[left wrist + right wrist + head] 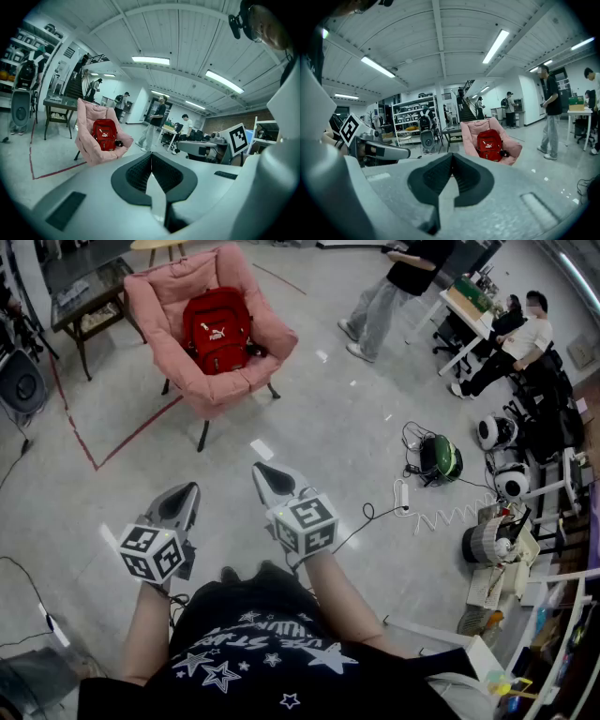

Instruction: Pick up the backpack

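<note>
A red backpack [217, 331] stands upright on the seat of a pink padded armchair [261, 362] at the far side of the floor. The backpack [104, 135] also shows in the left gripper view and, as the same backpack [490, 145], in the right gripper view, well beyond the jaws. My left gripper [190, 487] and right gripper [259, 468] are held side by side in front of the person's body, both shut with nothing between their jaws. They point towards the chair from a good distance.
A red tape line [131, 434] runs on the grey floor left of the chair. A wooden side table [89, 306] stands at far left. One person walks [389, 292] and another sits [516, 343] at far right. Cables, a power strip [403, 495] and robot gear lie to the right.
</note>
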Tool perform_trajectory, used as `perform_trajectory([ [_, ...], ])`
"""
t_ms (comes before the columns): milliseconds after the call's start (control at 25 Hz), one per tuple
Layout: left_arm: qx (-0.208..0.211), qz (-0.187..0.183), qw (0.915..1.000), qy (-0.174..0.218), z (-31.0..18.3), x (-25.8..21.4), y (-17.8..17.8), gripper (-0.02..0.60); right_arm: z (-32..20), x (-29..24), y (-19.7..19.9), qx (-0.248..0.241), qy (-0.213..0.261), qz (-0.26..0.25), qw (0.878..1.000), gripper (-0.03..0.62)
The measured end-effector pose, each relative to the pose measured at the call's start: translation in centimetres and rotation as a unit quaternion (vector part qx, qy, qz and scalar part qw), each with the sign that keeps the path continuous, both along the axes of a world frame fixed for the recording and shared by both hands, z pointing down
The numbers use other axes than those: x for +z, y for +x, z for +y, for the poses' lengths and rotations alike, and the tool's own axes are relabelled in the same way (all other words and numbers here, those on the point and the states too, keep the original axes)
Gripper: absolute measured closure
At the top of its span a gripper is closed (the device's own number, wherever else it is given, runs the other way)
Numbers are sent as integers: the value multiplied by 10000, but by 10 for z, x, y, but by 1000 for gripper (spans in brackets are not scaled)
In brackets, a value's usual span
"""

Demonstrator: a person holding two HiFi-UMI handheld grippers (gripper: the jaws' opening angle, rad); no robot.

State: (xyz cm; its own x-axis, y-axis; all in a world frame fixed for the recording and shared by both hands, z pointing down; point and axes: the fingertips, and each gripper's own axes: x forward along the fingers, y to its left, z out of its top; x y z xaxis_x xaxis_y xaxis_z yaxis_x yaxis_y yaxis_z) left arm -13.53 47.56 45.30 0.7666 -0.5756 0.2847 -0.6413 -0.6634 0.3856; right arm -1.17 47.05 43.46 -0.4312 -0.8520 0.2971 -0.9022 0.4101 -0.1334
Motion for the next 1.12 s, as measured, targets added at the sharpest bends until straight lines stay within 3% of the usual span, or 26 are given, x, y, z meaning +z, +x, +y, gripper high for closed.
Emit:
perform_trajectory([
  [640, 84, 97, 9997, -217, -4, 15, -8, 572, -6, 11, -7, 218, -113, 71, 9997, 594],
  [880, 149, 106, 9995, -257, -7, 19, -9, 572, -5, 18, 12, 732, -175, -10, 9972, 594],
  [1120, 120, 110, 9995, -261, -28, 23, -5, 572, -12, 23, 21, 682, -208, -11, 9975, 594],
])
